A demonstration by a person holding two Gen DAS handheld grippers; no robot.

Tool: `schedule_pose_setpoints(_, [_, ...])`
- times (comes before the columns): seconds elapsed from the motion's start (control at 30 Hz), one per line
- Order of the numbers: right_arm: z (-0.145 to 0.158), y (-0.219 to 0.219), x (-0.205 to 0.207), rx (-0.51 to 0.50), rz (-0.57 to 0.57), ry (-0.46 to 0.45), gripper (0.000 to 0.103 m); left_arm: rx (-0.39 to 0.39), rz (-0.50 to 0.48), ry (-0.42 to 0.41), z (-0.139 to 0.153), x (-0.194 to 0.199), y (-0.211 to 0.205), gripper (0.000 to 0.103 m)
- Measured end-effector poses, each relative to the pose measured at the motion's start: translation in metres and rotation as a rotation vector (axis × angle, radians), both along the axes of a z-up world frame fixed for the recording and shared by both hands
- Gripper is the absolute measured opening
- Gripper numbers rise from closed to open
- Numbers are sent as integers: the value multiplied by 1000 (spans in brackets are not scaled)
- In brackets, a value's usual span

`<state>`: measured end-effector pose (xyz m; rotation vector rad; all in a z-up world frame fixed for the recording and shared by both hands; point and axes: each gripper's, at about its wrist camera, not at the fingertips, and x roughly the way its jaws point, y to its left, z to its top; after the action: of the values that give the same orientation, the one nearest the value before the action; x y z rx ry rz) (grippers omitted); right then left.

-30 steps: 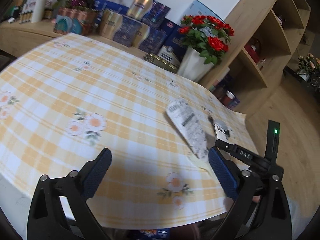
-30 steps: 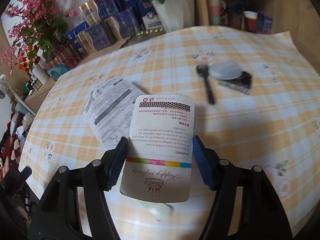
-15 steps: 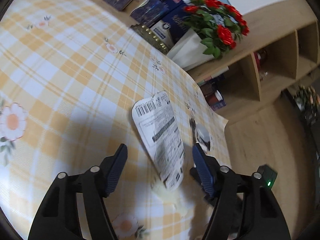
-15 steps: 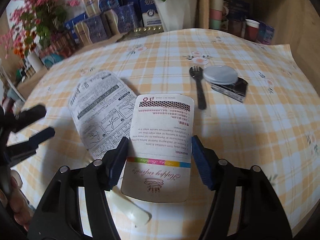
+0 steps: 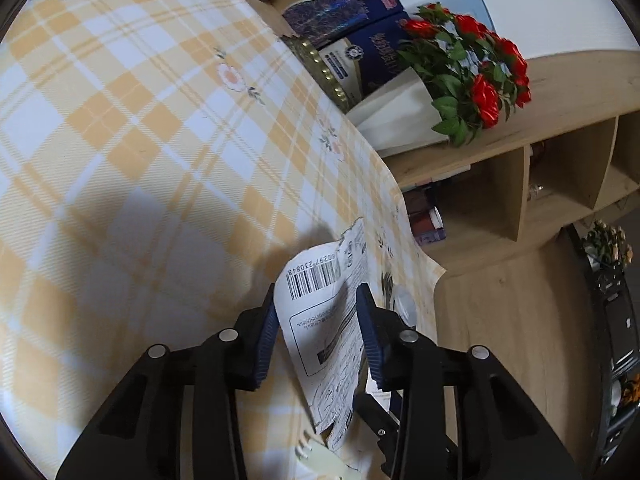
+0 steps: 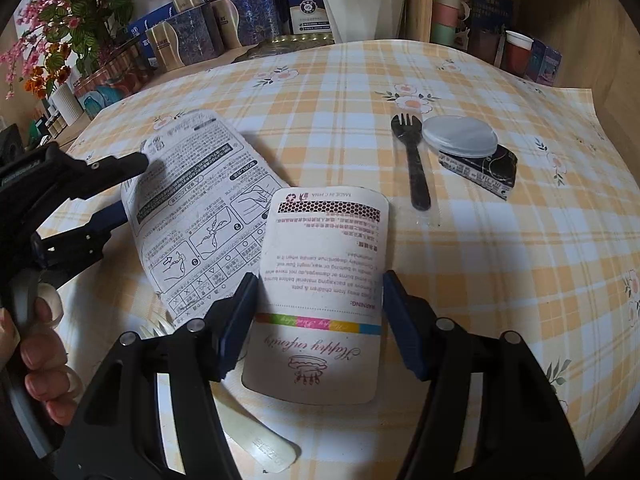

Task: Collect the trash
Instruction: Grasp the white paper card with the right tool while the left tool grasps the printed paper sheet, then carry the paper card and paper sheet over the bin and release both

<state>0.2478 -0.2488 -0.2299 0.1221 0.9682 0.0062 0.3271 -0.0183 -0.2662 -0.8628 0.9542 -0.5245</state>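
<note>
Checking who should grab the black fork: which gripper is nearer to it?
Right. The right gripper, shut on a card, sits just short of the fork. The left gripper, closing on the leaflet, is farther, across both papers.

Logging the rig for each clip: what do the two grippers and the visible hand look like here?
Both the left gripper and the right gripper are black plastic linkage frames with silver rivets at the pivots and ribbed dark-blue pads on the jaws. The left one shows white lettering on its body. The hand is bare on a grey handle, no sleeve or glove visible. No cables show.
</note>
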Motion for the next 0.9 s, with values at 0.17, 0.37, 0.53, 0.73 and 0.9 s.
schedule_pose_setpoints(0.17, [1,-1,0,7,-3,0,64,35,-29,-5,-1,5,-11,28])
schedule_pose_setpoints(0.37, [6,-9,-3,46,-33,-15,64,100,-29,-124,29,-7,-15,3])
schedule_pose_setpoints(0.53, [23,-19,-12,109,-52,-84,64,105,-8,-240,80,-10,-12,1])
schedule_pose_setpoints(0.73, [51,-29,-28,93,-53,-151,64,145,-35,-382,139,-29,-10,1])
schedule_pose_setpoints(0.9, [66,-33,-48,72,-42,-179,64,183,-81,-442,169,-56,-9,1])
